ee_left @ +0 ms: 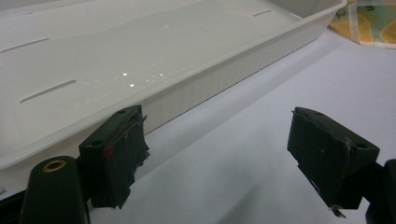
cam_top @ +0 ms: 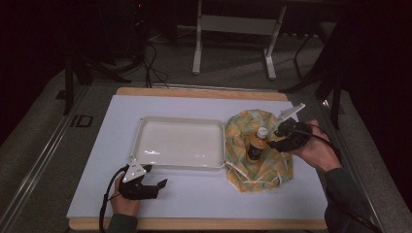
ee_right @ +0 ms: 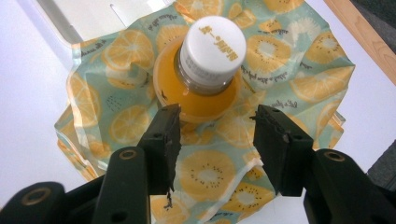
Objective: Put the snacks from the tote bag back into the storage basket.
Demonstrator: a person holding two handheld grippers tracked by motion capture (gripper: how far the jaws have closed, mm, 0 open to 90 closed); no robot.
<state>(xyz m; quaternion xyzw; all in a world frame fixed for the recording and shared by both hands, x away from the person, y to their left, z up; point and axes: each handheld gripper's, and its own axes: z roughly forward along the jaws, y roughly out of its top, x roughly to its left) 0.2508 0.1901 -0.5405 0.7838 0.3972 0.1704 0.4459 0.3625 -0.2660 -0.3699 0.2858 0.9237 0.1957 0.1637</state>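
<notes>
A bottle [cam_top: 256,144] of orange drink with a white cap stands upright on a fruit-print cloth [cam_top: 272,167] at the right of the high view. The right gripper [cam_top: 275,137] is just beside it, jaws spread, not touching. The left gripper [cam_top: 159,186], jaws spread and empty, rests on the counter [cam_top: 204,199] near the white tray [cam_top: 141,128], lower left.

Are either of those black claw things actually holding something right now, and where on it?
No. The right gripper is open just short of the orange bottle on the fruit-print cloth; the left gripper is open beside the white tray.
</notes>
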